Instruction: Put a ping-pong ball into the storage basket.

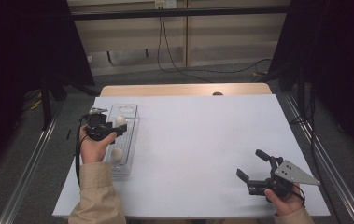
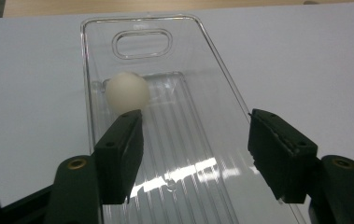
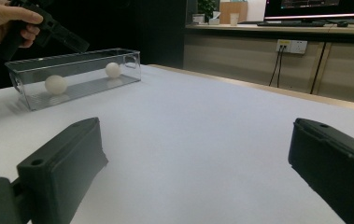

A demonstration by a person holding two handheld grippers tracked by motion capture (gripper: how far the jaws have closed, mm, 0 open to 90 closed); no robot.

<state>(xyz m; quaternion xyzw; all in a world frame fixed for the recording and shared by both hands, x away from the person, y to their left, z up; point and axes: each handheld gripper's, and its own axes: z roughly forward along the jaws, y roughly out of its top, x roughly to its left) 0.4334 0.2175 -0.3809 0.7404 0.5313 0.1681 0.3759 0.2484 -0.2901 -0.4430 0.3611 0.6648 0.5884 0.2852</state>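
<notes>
High view: left gripper [image 1: 116, 127] hovers over clear tray [image 1: 129, 154], jaws spread, empty, apparently to leave white ball [image 2: 127, 92] inside; right gripper [image 1: 254, 165] idles, spread.

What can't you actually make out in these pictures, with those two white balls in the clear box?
- High view: the left claw hangs over the clear box, hiding part of the far ball.
- Left gripper view: the box's near end is cut off by the bottom edge.
- High view: a small dark thing at the table's far edge, too small to identify.
</notes>
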